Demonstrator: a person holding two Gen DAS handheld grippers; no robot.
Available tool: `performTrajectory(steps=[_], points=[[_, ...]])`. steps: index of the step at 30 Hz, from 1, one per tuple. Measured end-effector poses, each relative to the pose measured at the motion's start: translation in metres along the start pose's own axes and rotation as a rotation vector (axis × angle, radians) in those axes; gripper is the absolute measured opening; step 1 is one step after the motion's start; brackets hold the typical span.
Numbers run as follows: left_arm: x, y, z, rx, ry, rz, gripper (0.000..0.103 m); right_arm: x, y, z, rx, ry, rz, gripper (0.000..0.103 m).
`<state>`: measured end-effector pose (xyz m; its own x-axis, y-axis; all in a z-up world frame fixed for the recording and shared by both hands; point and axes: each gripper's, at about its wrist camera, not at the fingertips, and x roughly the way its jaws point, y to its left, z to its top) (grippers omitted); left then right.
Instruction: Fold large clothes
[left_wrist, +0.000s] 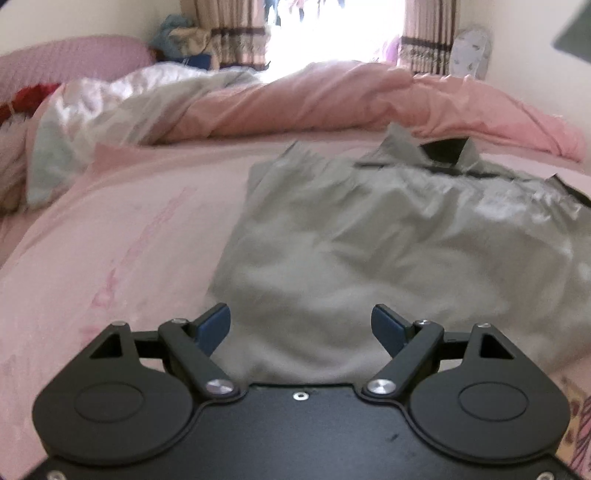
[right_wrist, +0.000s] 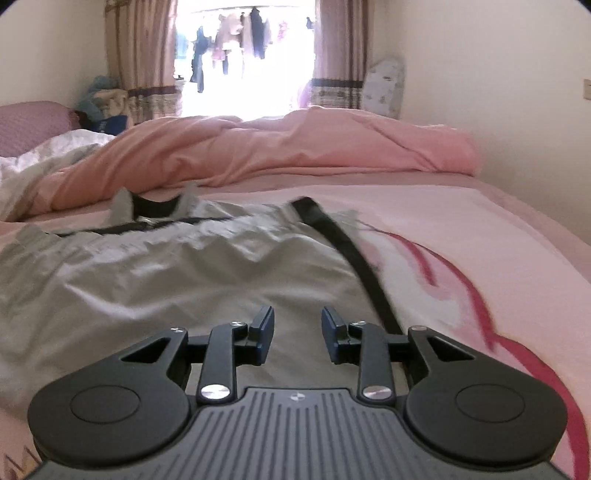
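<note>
A grey jacket with black trim lies spread on the pink bed sheet, its collar at the far end. My left gripper is open and empty, just above the jacket's near left edge. In the right wrist view the same jacket fills the left and middle, with a black strip along its right edge. My right gripper is open and empty, low over the jacket's near right part.
A bunched pink duvet lies across the far side of the bed. A white and grey quilt is heaped at the far left. The sheet has bare room right of the jacket. Curtains and a bright window stand behind.
</note>
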<state>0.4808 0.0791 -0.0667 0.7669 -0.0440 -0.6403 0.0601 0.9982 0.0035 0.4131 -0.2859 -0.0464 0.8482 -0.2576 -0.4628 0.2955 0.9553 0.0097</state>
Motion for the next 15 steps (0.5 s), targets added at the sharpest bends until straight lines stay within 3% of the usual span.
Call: performTrajectory(steps=[5,12,15], points=[[0.014,0.016,-0.02,-0.069,0.027,-0.02,0.088,0.02,-0.014,-0.02,0.039,0.059,-0.027,0.037],[0.011,0.019,-0.016,-0.077,0.032,-0.02,0.087,0.011,-0.015,-0.02,0.026,0.026,-0.035,0.037],[-0.006,0.016,-0.01,-0.058,-0.029,-0.023,0.087,-0.002,-0.027,-0.018,0.05,-0.008,-0.066,0.037]])
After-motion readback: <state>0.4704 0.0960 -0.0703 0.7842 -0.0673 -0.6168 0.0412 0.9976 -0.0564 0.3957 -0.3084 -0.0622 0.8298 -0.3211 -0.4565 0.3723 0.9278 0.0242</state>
